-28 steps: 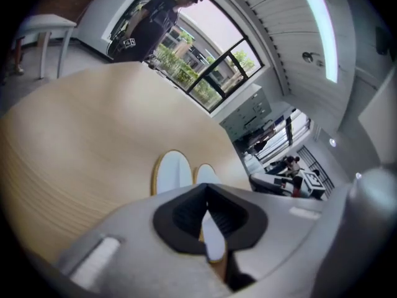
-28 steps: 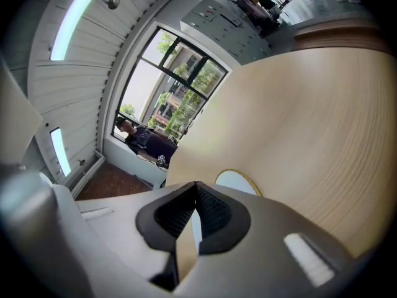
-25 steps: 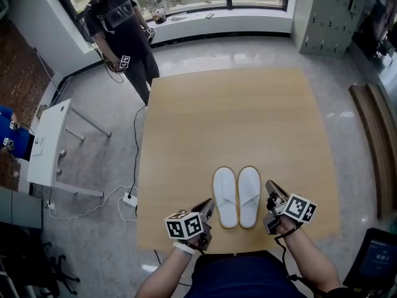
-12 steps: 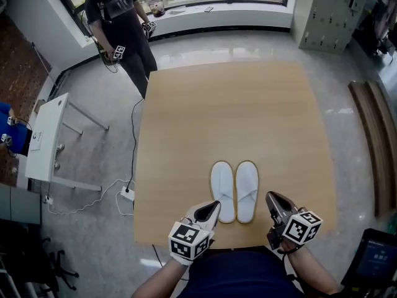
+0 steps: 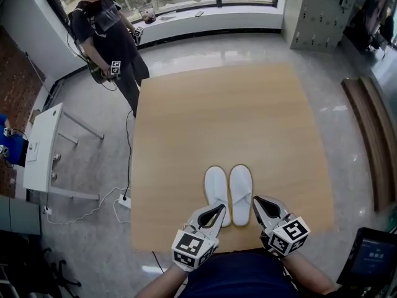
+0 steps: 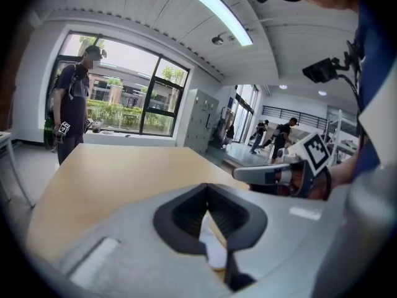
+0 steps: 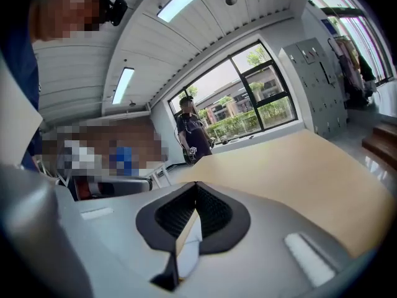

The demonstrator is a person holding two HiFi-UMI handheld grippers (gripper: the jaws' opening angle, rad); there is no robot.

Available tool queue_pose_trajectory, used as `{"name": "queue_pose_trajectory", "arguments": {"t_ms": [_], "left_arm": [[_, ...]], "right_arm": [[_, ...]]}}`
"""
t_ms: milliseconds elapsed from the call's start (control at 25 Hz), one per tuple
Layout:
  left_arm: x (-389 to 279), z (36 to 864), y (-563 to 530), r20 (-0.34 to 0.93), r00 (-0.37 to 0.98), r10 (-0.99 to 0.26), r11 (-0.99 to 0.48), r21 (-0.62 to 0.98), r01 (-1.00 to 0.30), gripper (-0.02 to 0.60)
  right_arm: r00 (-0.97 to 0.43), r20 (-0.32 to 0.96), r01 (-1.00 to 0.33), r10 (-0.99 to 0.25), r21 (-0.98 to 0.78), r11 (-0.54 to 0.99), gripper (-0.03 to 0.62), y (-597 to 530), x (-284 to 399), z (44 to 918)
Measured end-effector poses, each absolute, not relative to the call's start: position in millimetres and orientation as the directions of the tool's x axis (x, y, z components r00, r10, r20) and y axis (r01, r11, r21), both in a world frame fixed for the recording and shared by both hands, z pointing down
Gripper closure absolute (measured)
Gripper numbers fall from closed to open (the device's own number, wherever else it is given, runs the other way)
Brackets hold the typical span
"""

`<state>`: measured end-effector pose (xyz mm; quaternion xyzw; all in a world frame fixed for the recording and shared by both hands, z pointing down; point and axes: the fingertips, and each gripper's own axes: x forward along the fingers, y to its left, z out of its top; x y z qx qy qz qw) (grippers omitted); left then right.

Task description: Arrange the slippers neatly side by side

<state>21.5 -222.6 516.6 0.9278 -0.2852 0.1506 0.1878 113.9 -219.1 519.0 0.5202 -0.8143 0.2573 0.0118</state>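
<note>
Two white slippers lie side by side, toes pointing away, near the front edge of the wooden table (image 5: 229, 110): the left slipper (image 5: 216, 193) and the right slipper (image 5: 240, 191). My left gripper (image 5: 218, 208) hovers just behind the left slipper's heel, shut and holding nothing. Behind the right slipper's heel my right gripper (image 5: 257, 200) is shut and holds nothing as well. In the left gripper view the jaws (image 6: 208, 188) meet at the tips, and a bit of white slipper (image 6: 211, 244) shows through the hollow below. The right gripper view shows the same: gripper (image 7: 196, 185), slipper (image 7: 189, 244).
A person (image 5: 105, 36) holding marker cubes stands beyond the table's far left corner. A white side table (image 5: 40, 148) and a power strip (image 5: 121, 202) with cable are on the floor at the left. A wooden bench (image 5: 369, 135) runs along the right.
Both grippers have drawn in behind the slippers' heels and closer to each other. The slippers stay paired; the head view has shifted a little.
</note>
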Motion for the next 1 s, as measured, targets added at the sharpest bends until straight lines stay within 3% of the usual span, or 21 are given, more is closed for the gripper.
{"name": "queue_pose_trajectory", "arguments": {"t_ms": [480, 600, 1000], "left_arm": [[19, 531, -239, 0.401, 0.799, -0.448, -0.751, 0.316, -0.579, 0.578], [1, 516, -244, 0.403, 0.777, -0.484, -0.717, 0.325, -0.616, 0.578], [14, 527, -227, 0.418, 0.796, -0.438, -0.743, 0.33, -0.582, 0.578]], "right_arm": [[-0.488, 0.286, -0.848, -0.825, -0.378, 0.371, 0.586, -231, 99, 535], [-0.521, 0.279, -0.832, -0.807, -0.379, 0.406, 0.586, -240, 84, 514], [-0.504, 0.234, -0.84, -0.831, -0.357, 0.408, 0.586, -223, 93, 494]]}}
